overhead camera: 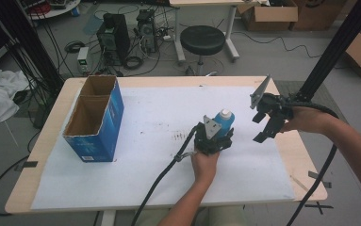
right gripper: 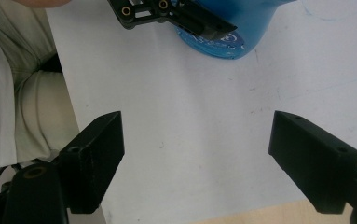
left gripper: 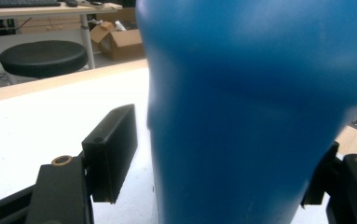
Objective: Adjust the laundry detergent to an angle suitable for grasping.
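White bench, blue bottle upright.
Bottle is enclosed by left gripper, jaws not yet pressing; right gripper is held released nearby.

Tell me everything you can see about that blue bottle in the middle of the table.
The blue bottle stands upright on the white sheet covering the table, right of centre. It looks like smooth plastic, with a white cap on top and a printed label near its base in the right gripper view. The left gripper has its fingers on either side of the body; a narrow gap shows at the left finger, so a firm grip is not clear. Nothing else touches it.
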The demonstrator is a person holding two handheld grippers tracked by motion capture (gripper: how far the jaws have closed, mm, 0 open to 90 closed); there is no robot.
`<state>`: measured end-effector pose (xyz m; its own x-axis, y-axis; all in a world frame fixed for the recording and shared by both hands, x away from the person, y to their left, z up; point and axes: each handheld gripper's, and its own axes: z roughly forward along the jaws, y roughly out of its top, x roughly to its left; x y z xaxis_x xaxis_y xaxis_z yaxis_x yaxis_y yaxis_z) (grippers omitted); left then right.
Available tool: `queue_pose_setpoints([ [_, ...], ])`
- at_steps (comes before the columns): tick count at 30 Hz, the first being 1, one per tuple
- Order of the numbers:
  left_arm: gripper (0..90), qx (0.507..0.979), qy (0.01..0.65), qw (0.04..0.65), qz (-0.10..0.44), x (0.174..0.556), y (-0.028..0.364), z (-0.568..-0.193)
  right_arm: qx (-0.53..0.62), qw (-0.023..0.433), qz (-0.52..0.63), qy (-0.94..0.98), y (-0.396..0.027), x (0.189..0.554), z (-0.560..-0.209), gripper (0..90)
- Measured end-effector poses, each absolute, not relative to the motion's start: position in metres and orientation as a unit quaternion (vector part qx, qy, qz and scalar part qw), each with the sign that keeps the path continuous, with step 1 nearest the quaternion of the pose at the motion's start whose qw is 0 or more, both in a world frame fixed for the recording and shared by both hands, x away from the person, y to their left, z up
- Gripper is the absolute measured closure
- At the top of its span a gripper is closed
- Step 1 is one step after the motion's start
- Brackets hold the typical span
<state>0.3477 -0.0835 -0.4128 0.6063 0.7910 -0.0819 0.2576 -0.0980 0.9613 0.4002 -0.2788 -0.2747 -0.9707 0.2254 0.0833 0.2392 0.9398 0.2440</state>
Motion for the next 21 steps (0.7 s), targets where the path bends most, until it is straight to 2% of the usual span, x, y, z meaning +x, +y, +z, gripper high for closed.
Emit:
queue_pose_setpoints([
  [21, 35.7, 0.700, 0.373, 0.562, 0.236, 0.3484, -0.0829, -0.4129, -0.119, 0.028, -0.127, -0.984, -0.2796, 0.4004, -0.2754, 18.1],
])
